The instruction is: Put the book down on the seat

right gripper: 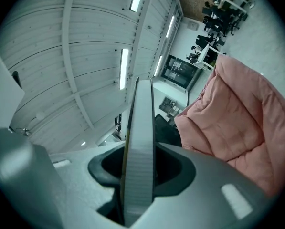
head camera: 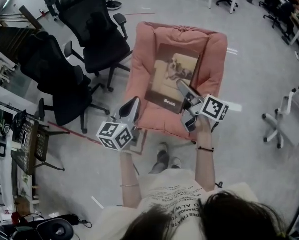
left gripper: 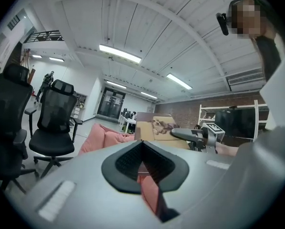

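In the head view, a pink cushioned seat (head camera: 215,49) fills the 12 o'clock part of the floor ahead of the person, with two black office chairs (head camera: 96,34) at its 9 o'clock. The book (head camera: 172,76), a large flat one with a picture on its cover, is held tilted over the middle of the seat. I cannot tell whether its far edge touches the cushion. The right gripper (head camera: 185,90) grips the cover's edge at about 4 o'clock. The left gripper (head camera: 130,109) hangs apart from the book, near the seat's front rim at 7 o'clock.

In the left gripper view, this gripper's jaws (left gripper: 142,149) are drawn together with nothing between them. Beyond them, at 12 o'clock, the book (left gripper: 154,128) stands raised above the pink seat (left gripper: 97,137), and the right gripper (left gripper: 183,133) reaches in from 3 o'clock.

In the right gripper view, the jaws (right gripper: 138,175) are clamped on the book (right gripper: 140,142), seen edge-on as a thick pale block of pages rising to 12 o'clock. The quilted seat (right gripper: 237,123) lies at 3 o'clock.

The book looks stiff and fairly weighty for its size. Held by one edge, it will likely lever downward, and a smooth cover could slip between the pads. A hold well in from the corner, on the long edge, seems safest. The cushion is soft and should take it gently, so the book probably wants lowering flat before the jaws let go
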A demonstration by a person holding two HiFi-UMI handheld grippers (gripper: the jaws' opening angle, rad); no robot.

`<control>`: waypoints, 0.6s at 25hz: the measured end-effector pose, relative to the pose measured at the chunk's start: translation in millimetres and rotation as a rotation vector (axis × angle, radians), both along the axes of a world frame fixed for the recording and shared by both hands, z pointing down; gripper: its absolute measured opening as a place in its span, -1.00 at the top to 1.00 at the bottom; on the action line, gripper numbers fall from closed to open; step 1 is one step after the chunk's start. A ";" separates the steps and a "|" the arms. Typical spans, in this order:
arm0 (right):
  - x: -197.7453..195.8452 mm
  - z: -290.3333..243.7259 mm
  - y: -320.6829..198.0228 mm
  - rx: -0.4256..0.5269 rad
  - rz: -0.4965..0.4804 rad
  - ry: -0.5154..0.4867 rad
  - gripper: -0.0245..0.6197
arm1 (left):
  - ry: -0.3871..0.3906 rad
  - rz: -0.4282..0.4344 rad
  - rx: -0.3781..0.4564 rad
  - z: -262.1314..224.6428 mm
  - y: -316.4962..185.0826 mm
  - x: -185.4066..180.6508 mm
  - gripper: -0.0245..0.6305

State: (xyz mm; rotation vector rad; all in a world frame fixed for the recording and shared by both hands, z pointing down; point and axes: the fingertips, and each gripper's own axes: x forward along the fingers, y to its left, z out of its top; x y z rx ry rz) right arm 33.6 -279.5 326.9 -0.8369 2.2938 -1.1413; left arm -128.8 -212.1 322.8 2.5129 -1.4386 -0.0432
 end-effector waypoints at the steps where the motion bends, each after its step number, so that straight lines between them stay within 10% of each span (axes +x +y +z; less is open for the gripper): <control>1: -2.9 1.1 -4.3 -0.002 0.002 0.002 0.47 | 0.005 0.003 0.001 1.7 -5.4 -2.7 0.93; 15: -26.7 1.9 -66.8 -0.001 0.070 0.070 0.47 | 0.006 0.091 0.014 3.7 -87.3 -28.6 0.93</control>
